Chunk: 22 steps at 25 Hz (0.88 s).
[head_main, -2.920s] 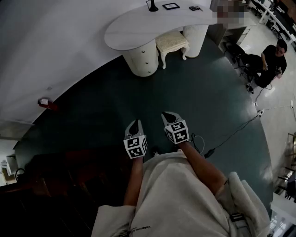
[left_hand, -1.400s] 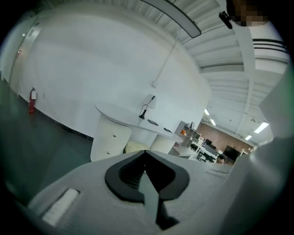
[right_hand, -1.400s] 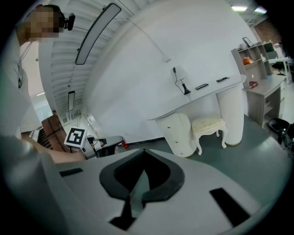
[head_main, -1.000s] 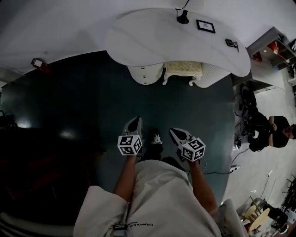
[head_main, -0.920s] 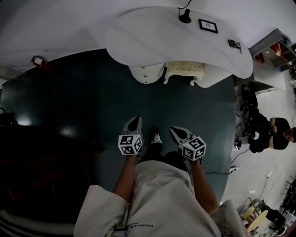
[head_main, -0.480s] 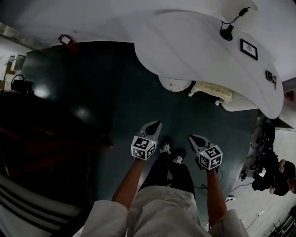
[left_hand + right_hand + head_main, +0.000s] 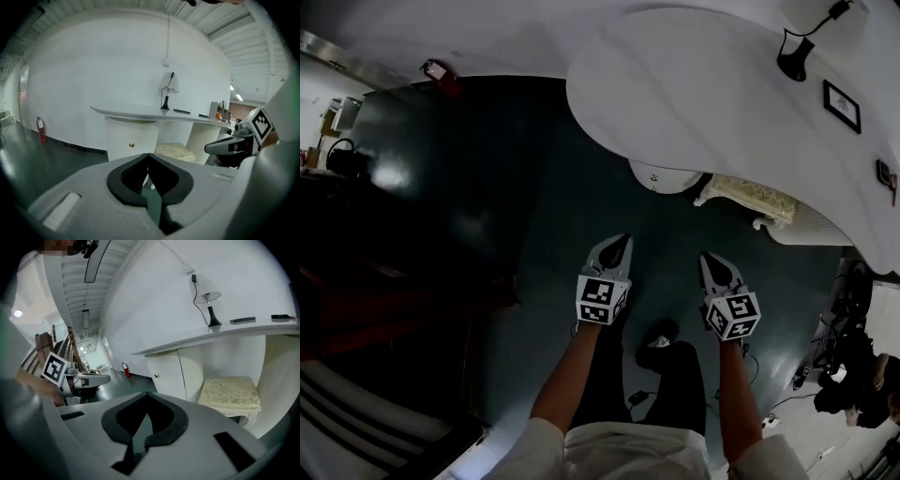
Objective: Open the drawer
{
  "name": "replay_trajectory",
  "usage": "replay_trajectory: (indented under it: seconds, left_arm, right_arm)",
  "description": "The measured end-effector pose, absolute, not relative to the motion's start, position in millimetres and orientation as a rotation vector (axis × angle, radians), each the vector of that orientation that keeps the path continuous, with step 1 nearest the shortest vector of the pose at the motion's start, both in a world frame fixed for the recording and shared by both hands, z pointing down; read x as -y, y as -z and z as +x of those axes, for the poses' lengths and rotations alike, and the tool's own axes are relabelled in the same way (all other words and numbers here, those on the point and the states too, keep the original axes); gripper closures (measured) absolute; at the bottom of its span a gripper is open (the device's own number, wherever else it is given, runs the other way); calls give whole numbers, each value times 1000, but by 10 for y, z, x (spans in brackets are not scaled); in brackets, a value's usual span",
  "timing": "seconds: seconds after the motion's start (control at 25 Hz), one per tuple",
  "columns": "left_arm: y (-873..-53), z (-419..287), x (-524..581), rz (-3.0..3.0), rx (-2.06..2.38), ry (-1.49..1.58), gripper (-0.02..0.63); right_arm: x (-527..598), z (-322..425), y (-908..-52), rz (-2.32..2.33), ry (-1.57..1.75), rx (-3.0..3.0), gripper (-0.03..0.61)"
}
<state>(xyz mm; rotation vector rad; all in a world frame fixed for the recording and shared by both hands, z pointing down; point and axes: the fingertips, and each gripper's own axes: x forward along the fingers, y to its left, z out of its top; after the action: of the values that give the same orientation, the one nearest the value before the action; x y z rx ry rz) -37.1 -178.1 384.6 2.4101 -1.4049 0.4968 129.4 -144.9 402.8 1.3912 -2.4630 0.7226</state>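
The left gripper (image 7: 622,241) and right gripper (image 7: 709,259) are held pinched together, empty — the white brass-knobbed drawer pedestal (image 7: 661,176) is seen well beyond their fingertips.

Desk (image 7: 694,103) cut by right edge

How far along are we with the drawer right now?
Nothing done yet: the drawer pedestal under the desk looks shut, its knob untouched. In hand: left gripper and right gripper are held over the floor short of the desk, jaws together, empty. Left: reach the knob, grip it, pull.
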Motion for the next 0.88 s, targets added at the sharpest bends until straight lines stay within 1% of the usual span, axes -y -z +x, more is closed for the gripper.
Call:
replay_trajectory:
  seconds: [0.16, 0.36, 0.6, 0.76, 0.88]
  left_arm:
    - [-4258, -226, 2166, 2437, 1424, -471, 603]
    - [-4961, -123, 2602, 2549, 1351, -475, 604]
    - [-5896, 4, 3008, 2545, 1389, -331, 603]
    - [-6445, 24, 3157, 2560, 1428, -273, 603]
    - [-6707, -23, 3271, 2564, 1485, -271, 603]
  right_arm:
    - [1801, 1340, -4404, 1556, -645, 2405, 563]
    - [2192, 1174, -4930, 1671, -496, 2465, 563]
    - [2607, 1157, -5656, 1754, -334, 2490, 563]
    - [2719, 1137, -6090, 1790, -259, 2523, 563]
    - [2675, 1115, -6368, 1778, -253, 2547, 563]
